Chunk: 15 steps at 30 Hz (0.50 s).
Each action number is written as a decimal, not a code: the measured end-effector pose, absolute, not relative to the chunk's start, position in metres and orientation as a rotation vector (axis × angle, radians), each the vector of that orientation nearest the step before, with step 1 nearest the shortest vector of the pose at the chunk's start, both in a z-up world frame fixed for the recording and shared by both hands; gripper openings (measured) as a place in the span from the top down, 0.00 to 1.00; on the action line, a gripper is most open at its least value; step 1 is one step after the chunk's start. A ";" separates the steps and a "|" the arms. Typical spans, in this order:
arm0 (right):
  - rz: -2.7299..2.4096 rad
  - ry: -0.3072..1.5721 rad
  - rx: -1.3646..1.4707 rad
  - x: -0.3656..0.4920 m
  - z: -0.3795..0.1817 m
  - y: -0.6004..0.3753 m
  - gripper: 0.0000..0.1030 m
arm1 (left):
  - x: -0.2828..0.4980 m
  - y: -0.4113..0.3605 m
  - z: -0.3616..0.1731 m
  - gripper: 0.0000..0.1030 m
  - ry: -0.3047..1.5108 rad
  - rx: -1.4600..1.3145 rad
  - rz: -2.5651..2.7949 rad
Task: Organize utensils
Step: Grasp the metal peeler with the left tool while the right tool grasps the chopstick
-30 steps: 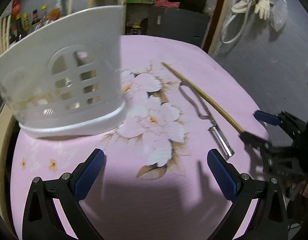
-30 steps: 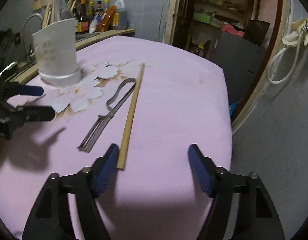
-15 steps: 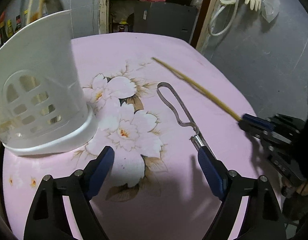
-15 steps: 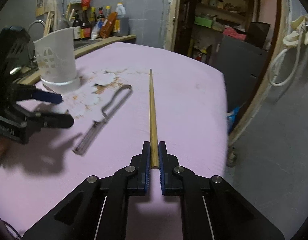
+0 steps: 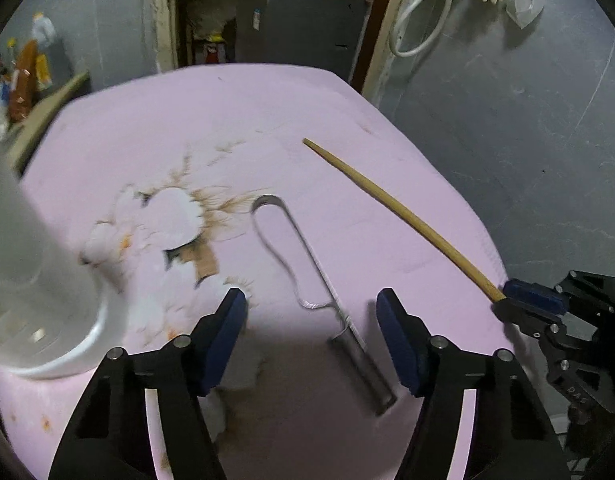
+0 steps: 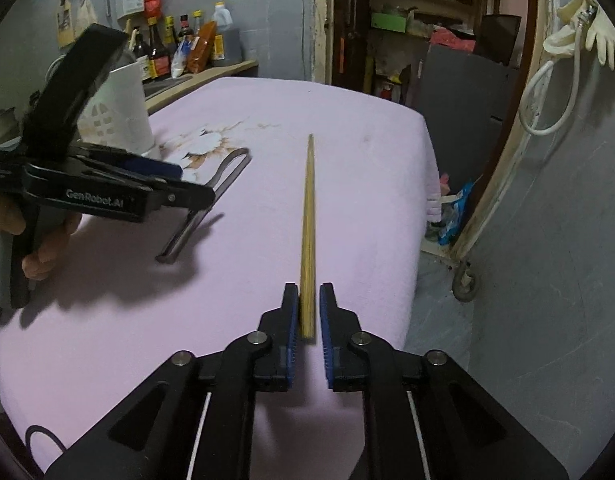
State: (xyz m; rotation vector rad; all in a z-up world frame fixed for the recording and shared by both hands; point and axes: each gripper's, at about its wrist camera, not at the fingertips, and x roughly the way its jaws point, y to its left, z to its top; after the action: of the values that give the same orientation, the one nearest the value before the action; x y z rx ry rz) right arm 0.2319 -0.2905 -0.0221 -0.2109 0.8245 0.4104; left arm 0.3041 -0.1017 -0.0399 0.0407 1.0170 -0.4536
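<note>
The metal peeler (image 5: 327, 292) lies on the pink tablecloth (image 5: 347, 120), long axis running near to far, its blade end between your wide-open left gripper (image 5: 311, 332). Your right gripper (image 6: 308, 312) is clamped on the chopstick (image 6: 307, 216), farther right; the white holder (image 5: 35, 280) stands left.

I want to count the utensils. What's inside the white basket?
Its inside can't be seen. In the left view the white basket is a blurry wall; in the right view the left tongs cover part of it. Nothing sticks out above its rim there.
</note>
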 end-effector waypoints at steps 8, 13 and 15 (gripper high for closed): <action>0.488 0.898 -0.166 0.275 -0.024 -0.286 0.83 | 0.336 -0.101 -0.040 0.62 1.099 0.006 -0.409; 0.513 0.970 -0.144 0.308 -0.025 -0.277 0.83 | 0.345 -0.104 -0.038 0.63 1.130 0.013 -0.400; 0.523 0.992 -0.161 0.320 -0.026 -0.272 0.83 | 0.348 -0.104 -0.036 0.66 1.145 0.030 -0.395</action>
State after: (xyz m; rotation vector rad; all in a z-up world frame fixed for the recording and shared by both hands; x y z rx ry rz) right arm 0.3196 -0.2716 -0.0259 -0.1612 0.9924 0.5230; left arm 0.3477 -0.1041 -0.0365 0.0299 1.1449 -0.3948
